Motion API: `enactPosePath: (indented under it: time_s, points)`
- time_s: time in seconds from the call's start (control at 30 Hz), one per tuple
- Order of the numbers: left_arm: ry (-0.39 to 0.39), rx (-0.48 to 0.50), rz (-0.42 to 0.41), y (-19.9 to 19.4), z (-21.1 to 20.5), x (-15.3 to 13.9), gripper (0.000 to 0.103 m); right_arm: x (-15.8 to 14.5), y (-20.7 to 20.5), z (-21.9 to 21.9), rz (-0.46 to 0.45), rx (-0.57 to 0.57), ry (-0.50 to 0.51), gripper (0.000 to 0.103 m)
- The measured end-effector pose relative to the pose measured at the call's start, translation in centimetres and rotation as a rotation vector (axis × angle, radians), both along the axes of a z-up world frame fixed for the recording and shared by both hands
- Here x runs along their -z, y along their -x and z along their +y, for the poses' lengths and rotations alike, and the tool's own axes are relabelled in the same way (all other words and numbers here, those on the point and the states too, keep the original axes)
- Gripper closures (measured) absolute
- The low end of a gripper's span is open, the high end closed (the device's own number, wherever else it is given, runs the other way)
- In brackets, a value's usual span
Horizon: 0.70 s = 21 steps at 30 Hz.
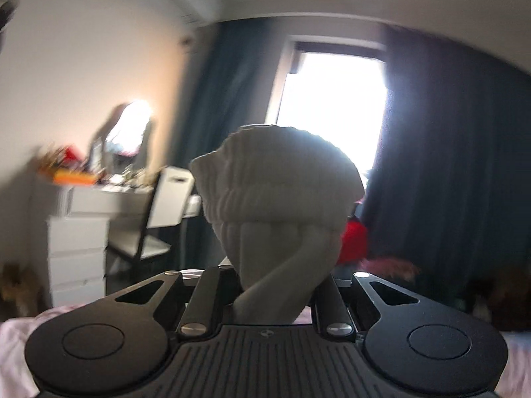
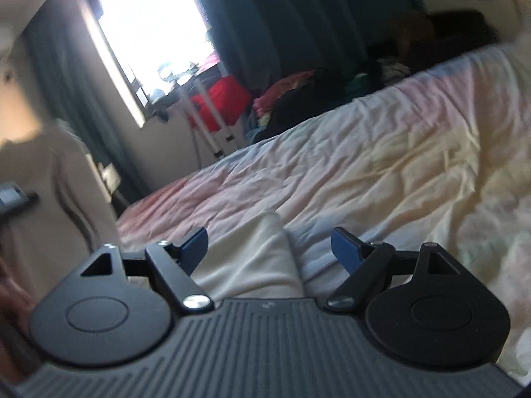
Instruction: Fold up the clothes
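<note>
My left gripper (image 1: 275, 265) is shut on a cream ribbed-knit garment (image 1: 278, 182). It holds the bunched cloth up in the air; the cloth rises from between the jaws and hides the fingertips. In the right wrist view the same cream garment (image 2: 30, 199) hangs at the far left, blurred. My right gripper (image 2: 270, 248) is open, its blue-padded fingers (image 2: 195, 245) spread wide just above the bed. A white fold of cloth (image 2: 252, 258) lies between them, not gripped.
A bed with a crumpled pale pink and white cover (image 2: 381, 172) fills the right view. Behind are a bright window (image 1: 332, 93), dark blue curtains (image 1: 448, 165), a white dresser with a mirror (image 1: 83, 225), a chair (image 1: 159, 219) and a pile of clothes (image 2: 298, 96).
</note>
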<state>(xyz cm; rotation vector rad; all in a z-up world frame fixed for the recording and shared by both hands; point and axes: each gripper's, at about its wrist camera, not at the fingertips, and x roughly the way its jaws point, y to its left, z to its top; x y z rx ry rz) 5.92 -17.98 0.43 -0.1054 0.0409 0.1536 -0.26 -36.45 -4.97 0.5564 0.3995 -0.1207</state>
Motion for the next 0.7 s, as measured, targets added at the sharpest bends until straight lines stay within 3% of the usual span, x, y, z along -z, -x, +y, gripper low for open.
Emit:
enactPosePath:
  time_s: [0.1,0.23,0.33,0.4,0.5,0.6,0.63,0.67,0.7]
  points:
    - [-0.087,0.091,0.050,-0.5,-6.0,4.0,0.087,0.8,0.4,-1.5,-0.007,0.078,-0.049,0.019]
    - [-0.183,0.207,0.166,-0.5,-11.7,10.4,0.087,2.0,-0.1,-3.5,0.015,0.103,-0.105,0.018]
    - [-0.224,0.255,0.219,0.0,-13.2,13.9,0.085,2.9,-0.4,-4.9,0.014,0.116,-0.156,0.018]
    - [-0.241,0.275,0.233,-0.1,-13.2,14.8,0.082,3.5,-0.8,-5.2,0.003,0.087,-0.201,0.018]
    - [-0.260,0.321,0.288,-0.8,-12.0,14.9,0.064,4.4,-1.6,-5.6,-0.029,0.009,-0.302,0.018]
    - [-0.327,0.366,0.397,-2.0,-11.1,15.1,0.049,4.8,-2.3,-5.2,-0.059,-0.060,-0.375,0.018]
    - [-0.330,0.404,0.425,-2.2,-10.1,15.0,0.033,4.8,-2.4,-4.9,-0.065,-0.078,-0.381,0.018]
    - [-0.331,0.445,0.451,-2.4,-8.9,15.0,0.025,4.7,-2.5,-4.5,-0.069,-0.092,-0.378,0.018]
    - [-0.331,0.487,0.476,-2.5,-7.7,14.9,0.025,4.6,-2.5,-4.1,-0.073,-0.106,-0.374,0.018]
